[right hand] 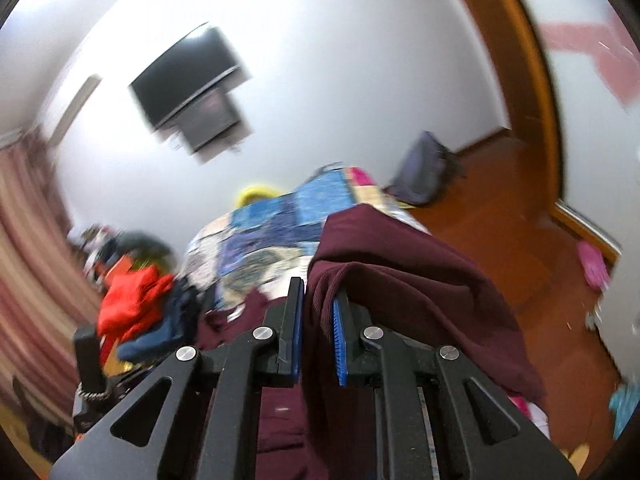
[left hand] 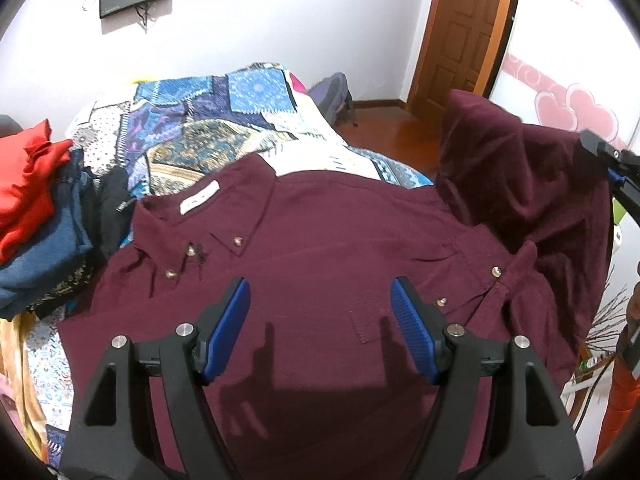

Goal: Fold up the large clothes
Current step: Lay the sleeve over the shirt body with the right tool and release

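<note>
Nearest the maroon shirt [left hand: 320,220] on the bed [left hand: 224,136], my left gripper [left hand: 320,328] hovers, jaws released. Beyond, my right gripper [right hand: 318,328] clenches its lifted sleeve; I should carry it squarely over the chest.

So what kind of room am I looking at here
Most likely a bedroom in a home: a bed under a patchwork quilt, a pile of clothes beside a maroon shirt, and a wooden door.
</note>
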Demonstrator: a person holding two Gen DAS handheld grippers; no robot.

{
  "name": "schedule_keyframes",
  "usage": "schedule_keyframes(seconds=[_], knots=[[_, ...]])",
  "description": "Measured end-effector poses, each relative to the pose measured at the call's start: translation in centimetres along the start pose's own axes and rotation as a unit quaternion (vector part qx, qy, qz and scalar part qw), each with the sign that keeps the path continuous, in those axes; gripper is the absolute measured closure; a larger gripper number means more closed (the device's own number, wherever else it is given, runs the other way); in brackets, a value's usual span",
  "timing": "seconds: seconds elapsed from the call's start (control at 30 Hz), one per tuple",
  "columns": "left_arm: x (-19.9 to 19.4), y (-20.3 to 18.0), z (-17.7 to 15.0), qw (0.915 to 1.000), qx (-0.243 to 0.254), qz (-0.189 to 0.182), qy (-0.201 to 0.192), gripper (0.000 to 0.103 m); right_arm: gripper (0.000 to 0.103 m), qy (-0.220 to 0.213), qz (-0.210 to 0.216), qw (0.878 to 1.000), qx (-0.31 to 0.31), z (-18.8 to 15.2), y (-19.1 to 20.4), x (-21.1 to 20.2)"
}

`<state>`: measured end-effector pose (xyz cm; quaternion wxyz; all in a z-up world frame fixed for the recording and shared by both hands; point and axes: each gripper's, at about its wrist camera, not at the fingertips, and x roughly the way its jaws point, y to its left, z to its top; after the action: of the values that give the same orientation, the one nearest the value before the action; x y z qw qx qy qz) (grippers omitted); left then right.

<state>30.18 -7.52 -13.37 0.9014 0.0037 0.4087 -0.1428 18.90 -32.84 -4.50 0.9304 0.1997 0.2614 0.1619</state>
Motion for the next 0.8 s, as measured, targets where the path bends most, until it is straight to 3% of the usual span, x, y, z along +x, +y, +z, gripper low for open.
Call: schedule_keyframes(seconds=[0.23,0.43,0.53,0.63,0.7,0.8], knots=[[-1.7,2.3,-0.6,0.9998,-0.011,0.001,-0.014,0.031,0.091,0.062,0.025,0.995,-0.069,-2.5,5.5,4.0],[-2.2,3.9,-1.5,0.9998,-0.016,0.002,-0.015,0.031,0.088,0.164,-0.011,0.978,-0.129,-7.2,7.5,8.5],[-2.3,4.4,-2.0,0.9997,-0.017,0.003,-0.016,0.031,0.086,0.192,-0.038,0.967,-0.161,-8.6,8.3,9.2],[-2.4,4.8,-2.2,0.9996,-0.020,0.000,-0.018,0.031,0.078,0.201,-0.061,0.958,-0.193,-9.1,9.1,8.9],[-2.6,5.0,-2.2,0.9995,-0.022,-0.001,-0.021,0.031,0.061,0.199,-0.066,0.955,-0.209,-9.2,9.5,8.1],[-2.8,5.1,-2.2,0.9994,-0.025,-0.002,-0.025,0.031,0.059,0.185,-0.070,0.953,-0.228,-9.0,10.2,6.7]])
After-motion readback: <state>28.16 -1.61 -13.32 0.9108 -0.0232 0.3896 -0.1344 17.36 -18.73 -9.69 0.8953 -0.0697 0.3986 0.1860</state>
